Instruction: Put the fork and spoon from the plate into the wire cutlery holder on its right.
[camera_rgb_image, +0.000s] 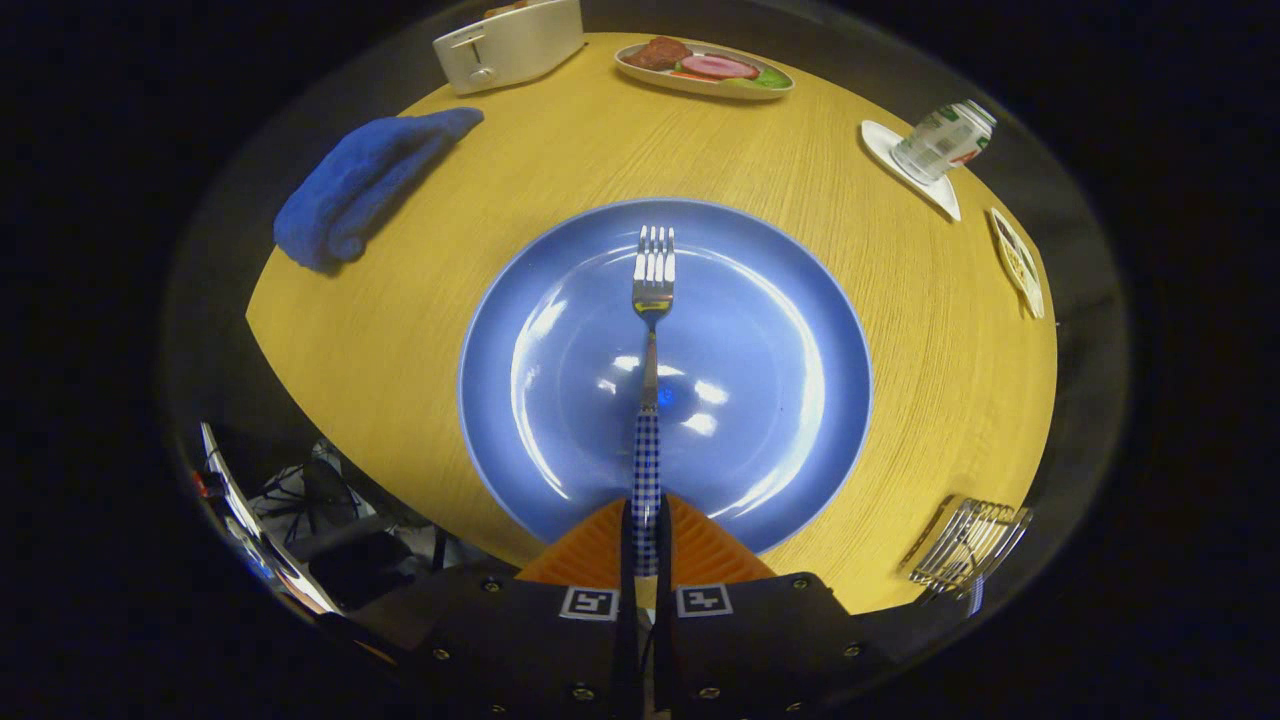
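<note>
Now the gripper (647, 545) jaws are closed tight on the fork's (651, 330) checkered handle, above the blue plate (780, 400).

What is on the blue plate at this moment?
Over the blue plate is the fork, its checked handle clamped in the gripper; whether it touches the plate is unclear. No spoon lies on the visible surface; the fingers cover the near rim.
</note>
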